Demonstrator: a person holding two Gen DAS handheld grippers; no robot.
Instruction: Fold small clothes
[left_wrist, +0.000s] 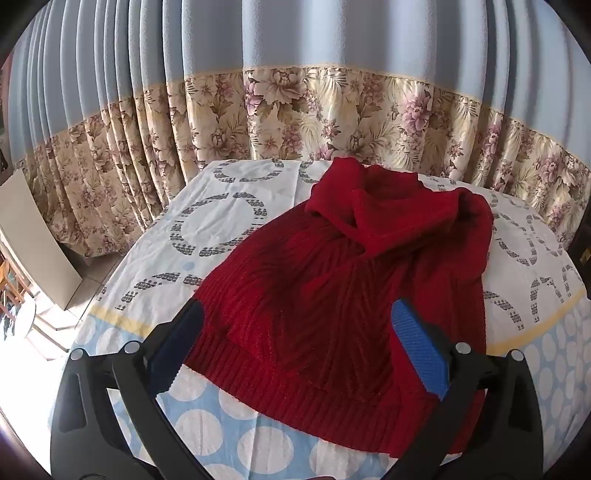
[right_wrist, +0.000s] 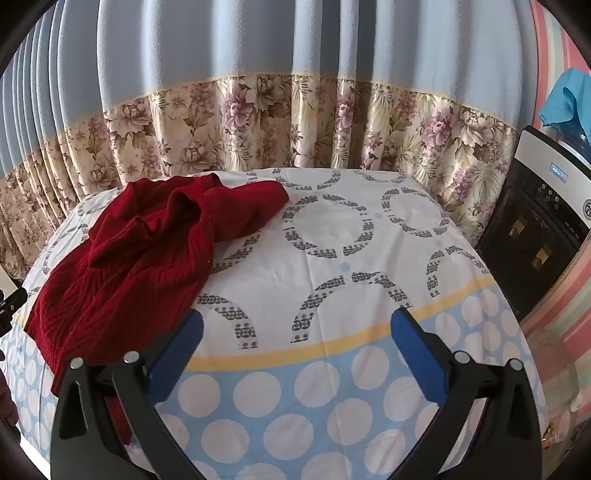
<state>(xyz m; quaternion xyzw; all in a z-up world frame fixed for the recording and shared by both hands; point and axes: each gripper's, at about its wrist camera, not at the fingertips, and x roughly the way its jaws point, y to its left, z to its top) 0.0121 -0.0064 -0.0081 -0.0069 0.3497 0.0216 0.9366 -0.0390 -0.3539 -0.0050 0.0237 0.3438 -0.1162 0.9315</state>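
A small dark red knitted sweater (left_wrist: 332, 288) lies spread on the cloth-covered table (left_wrist: 229, 221), its ribbed hem nearest me and its collar and sleeves bunched at the far end. My left gripper (left_wrist: 299, 325) is open and empty, hovering over the hem with a blue pad (left_wrist: 421, 350) on each side. In the right wrist view the sweater (right_wrist: 129, 266) lies at the left. My right gripper (right_wrist: 297, 332) is open and empty over the bare tablecloth (right_wrist: 332, 258), to the right of the sweater.
A blue curtain with a floral band (left_wrist: 295, 110) hangs right behind the table. A black and white appliance (right_wrist: 546, 221) stands at the table's right side. A white panel (left_wrist: 33, 236) leans at the left, with sunlit floor below it.
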